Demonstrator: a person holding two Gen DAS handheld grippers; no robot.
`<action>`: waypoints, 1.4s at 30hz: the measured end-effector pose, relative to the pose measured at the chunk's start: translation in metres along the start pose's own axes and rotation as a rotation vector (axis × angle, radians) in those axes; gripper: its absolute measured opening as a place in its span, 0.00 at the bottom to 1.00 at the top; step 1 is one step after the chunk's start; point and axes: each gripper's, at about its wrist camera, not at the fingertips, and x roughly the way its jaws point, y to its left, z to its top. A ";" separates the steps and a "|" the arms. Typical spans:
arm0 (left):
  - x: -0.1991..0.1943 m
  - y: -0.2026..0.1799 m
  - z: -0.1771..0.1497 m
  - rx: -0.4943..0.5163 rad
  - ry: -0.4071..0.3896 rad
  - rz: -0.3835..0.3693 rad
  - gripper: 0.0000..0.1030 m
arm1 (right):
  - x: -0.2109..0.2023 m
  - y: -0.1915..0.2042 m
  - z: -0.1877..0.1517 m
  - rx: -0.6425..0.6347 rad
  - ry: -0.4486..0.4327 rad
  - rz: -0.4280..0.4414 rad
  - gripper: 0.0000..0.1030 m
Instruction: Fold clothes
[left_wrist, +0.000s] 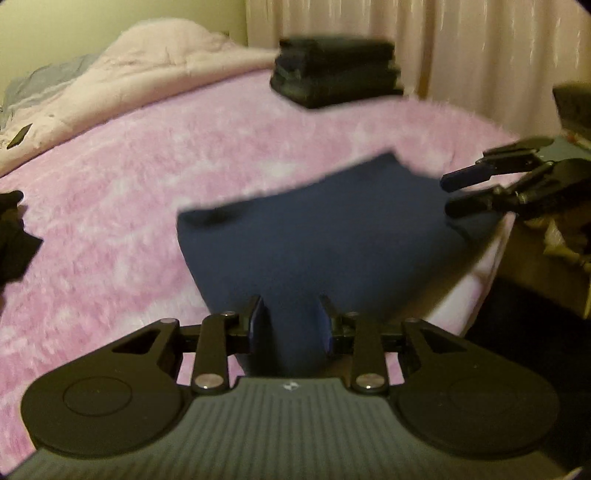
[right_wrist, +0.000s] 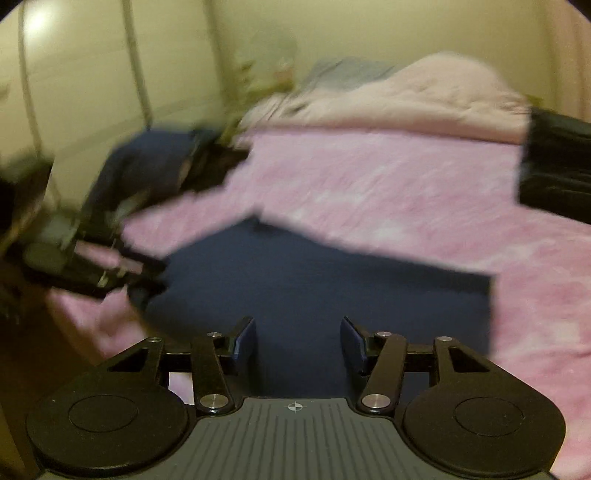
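Note:
A navy garment (left_wrist: 332, 236) lies flat on the pink fluffy blanket (left_wrist: 129, 206) near the bed's edge. My left gripper (left_wrist: 290, 310) is shut on the garment's near edge, with navy cloth bunched between its fingers. From the right wrist view, the left gripper (right_wrist: 159, 277) sits at the left corner of the navy garment (right_wrist: 314, 280). My right gripper (right_wrist: 298, 328) hovers open over the garment, nothing between its pads. In the left wrist view, the right gripper (left_wrist: 447, 195) reaches in from the right above the garment's right edge. Both views are blurred by motion.
A stack of dark folded clothes (left_wrist: 336, 72) stands at the bed's far side, by the curtains (left_wrist: 443, 44). A pale pink duvet (left_wrist: 166, 55) is heaped at the head end. More dark clothing (left_wrist: 14, 236) lies at the left. A person's navy sleeve (right_wrist: 147, 162) shows behind the left gripper.

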 end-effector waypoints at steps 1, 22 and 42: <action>0.005 -0.001 -0.002 -0.004 0.005 0.004 0.27 | 0.011 0.005 -0.003 -0.024 0.022 -0.001 0.53; -0.034 -0.024 -0.001 0.102 -0.039 0.062 0.24 | -0.031 -0.002 -0.025 -0.052 0.018 -0.053 0.54; -0.008 -0.097 -0.042 0.867 0.042 0.279 0.42 | 0.002 0.055 -0.041 -0.564 0.123 -0.107 0.54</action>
